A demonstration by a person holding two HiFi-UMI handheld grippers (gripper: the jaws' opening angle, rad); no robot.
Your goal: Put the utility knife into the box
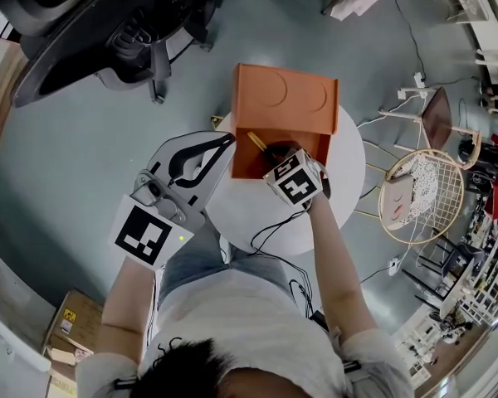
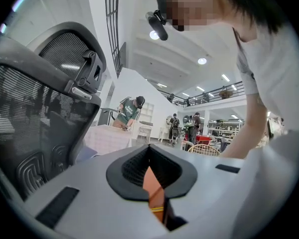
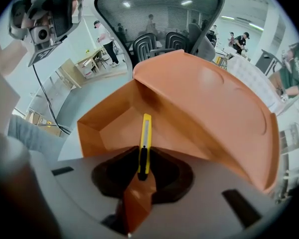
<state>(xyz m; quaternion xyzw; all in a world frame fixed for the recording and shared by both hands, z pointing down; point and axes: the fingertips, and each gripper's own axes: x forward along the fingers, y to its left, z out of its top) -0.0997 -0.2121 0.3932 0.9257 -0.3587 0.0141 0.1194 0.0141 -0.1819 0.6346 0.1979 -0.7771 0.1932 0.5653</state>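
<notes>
We see a round white table on a smooth grey floor. A black mesh office chair stands behind the table and a gold wire chair to its right. An open orange cardboard box sits on the table with its lid tipped back, and the lid bears two pressed circles. The left gripper view shows a tall white hall with round ceiling lamps and people far off.

The right gripper has its jaws clamped on the yellow utility knife, which points over the box's front wall into its hollow. The left gripper is beside the box with its jaws pressed together on nothing.

A brown carton on the floor carries a yellow label, which we find too small to read. Each gripper's cube shows only black-and-white square markers.
</notes>
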